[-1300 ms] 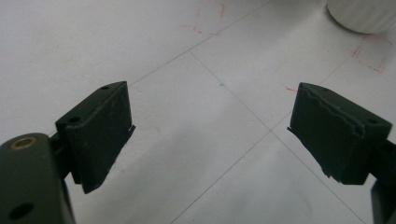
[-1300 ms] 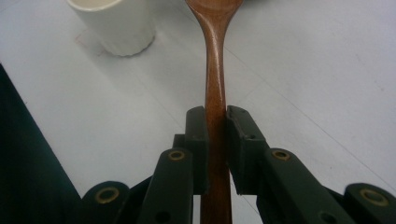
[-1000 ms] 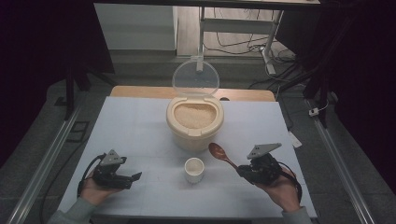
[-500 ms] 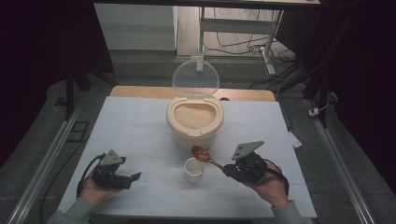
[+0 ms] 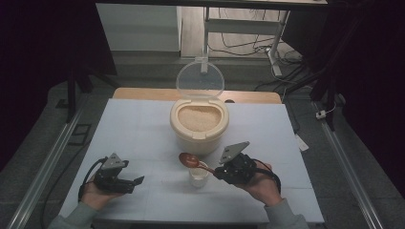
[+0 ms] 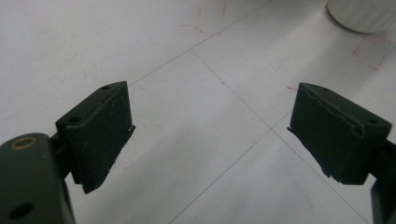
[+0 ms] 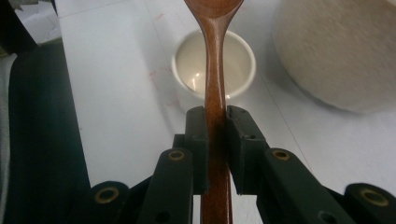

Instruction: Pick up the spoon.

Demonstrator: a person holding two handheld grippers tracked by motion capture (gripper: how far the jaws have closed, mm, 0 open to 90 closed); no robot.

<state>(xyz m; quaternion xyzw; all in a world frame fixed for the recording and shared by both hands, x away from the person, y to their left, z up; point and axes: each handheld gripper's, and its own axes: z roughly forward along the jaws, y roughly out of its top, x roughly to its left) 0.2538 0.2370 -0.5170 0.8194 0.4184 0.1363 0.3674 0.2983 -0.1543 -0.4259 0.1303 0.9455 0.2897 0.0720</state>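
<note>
Here, my right gripper [image 5: 218, 172] is clamped on a wooden spoon [image 5: 195, 163]. In the right gripper view the jaws press the handle from both sides, and the spoon [image 7: 215, 70] runs straight up from between them, its bowl cut off at the top edge. Directly under the handle sits a small white cup [image 7: 214, 65], glossy inside; I can't tell whether anything is in it. To the right of the cup is the pale side of the rice bin [image 7: 336, 51], just beside it but not touching.

From the high view, the spoon's bowl hangs above the gap between the cup [image 5: 198, 173] and the bin [image 5: 198, 125], with the handle slanting down over the cup to my right hand [image 5: 260, 183]. The bin stands mid-table, filled with pale grain, and its clear round lid [image 5: 200, 79] is tipped up at the back. The cup stands just in front of the bin, on the white table [image 5: 143, 124].

My left gripper [image 5: 133, 182] rests low near the table's front left corner, well apart from the cup, held in my left hand [image 5: 95, 195]. In the left gripper view its jaws stand wide apart with nothing between them but bare tabletop marked with thin lines and faint red scribbles; the cup's base [image 6: 364, 11] shows at the top right corner.
</note>
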